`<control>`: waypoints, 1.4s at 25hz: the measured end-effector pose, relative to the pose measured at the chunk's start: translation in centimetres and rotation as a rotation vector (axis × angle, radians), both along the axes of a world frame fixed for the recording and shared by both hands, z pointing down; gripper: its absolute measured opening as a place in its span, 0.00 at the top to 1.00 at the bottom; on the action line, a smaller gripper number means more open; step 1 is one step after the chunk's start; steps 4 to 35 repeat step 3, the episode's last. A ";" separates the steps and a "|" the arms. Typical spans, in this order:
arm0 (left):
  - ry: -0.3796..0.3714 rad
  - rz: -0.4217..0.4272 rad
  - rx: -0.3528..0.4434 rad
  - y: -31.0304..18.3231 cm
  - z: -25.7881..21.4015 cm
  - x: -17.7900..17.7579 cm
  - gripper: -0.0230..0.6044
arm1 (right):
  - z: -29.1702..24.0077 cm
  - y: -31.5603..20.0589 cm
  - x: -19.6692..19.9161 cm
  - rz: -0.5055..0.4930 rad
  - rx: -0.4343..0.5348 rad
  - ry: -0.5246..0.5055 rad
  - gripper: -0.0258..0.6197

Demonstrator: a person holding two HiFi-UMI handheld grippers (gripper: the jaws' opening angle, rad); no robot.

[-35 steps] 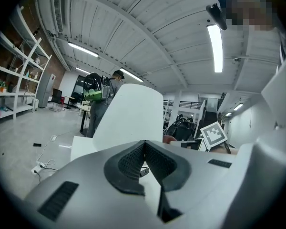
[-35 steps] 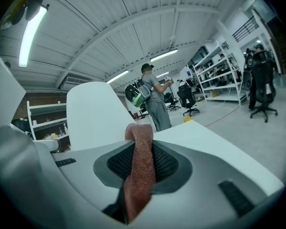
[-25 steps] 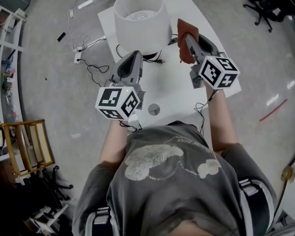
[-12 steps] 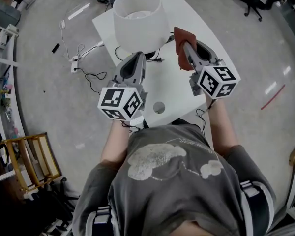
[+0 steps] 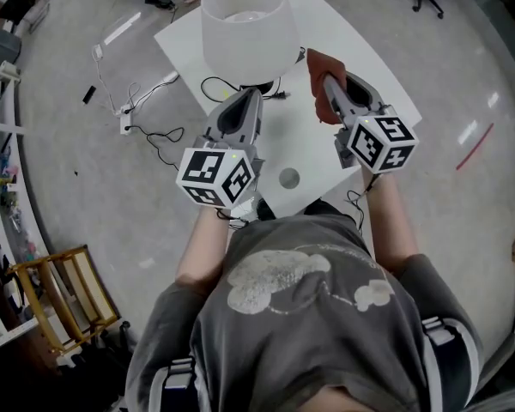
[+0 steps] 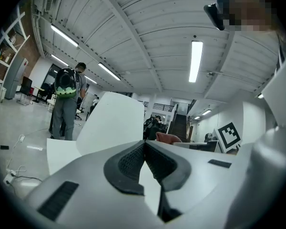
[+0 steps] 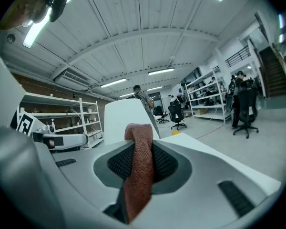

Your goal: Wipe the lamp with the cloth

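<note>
Cloth (image 5: 318, 63) is sitting clamped in right gripper (image 5: 328, 82), centre-right; left gripper (image 5: 252, 95) jaws are resting together, empty — lamp (image 5: 245, 22), upper centre, is needing light strokes.

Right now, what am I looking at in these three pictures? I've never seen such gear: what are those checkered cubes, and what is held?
No robot: a person holds a grey two-jaw gripper in each hand, and the checkered cubes are part of them. The top-down picture comes from a camera on the person's head. The other two cameras ride on the grippers, looking along their jaws. On the white table stands a white lamp with a drum shade, a black cable at its foot. The right gripper is shut on a rust-brown cloth, close beside the shade. The left gripper is shut, with nothing in it.
</note>
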State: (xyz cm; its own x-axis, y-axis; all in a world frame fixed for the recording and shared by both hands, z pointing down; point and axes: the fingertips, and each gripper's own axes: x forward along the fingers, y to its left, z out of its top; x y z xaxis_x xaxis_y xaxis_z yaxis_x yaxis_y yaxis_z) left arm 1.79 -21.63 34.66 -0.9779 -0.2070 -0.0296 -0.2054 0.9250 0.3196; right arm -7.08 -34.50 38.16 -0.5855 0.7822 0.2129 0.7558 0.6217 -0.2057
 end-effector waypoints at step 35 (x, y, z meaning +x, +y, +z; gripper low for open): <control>0.011 0.021 0.005 0.3 0.7 0.0 0.95 | 0.7 0.2 0.5 0.017 0.009 0.005 0.83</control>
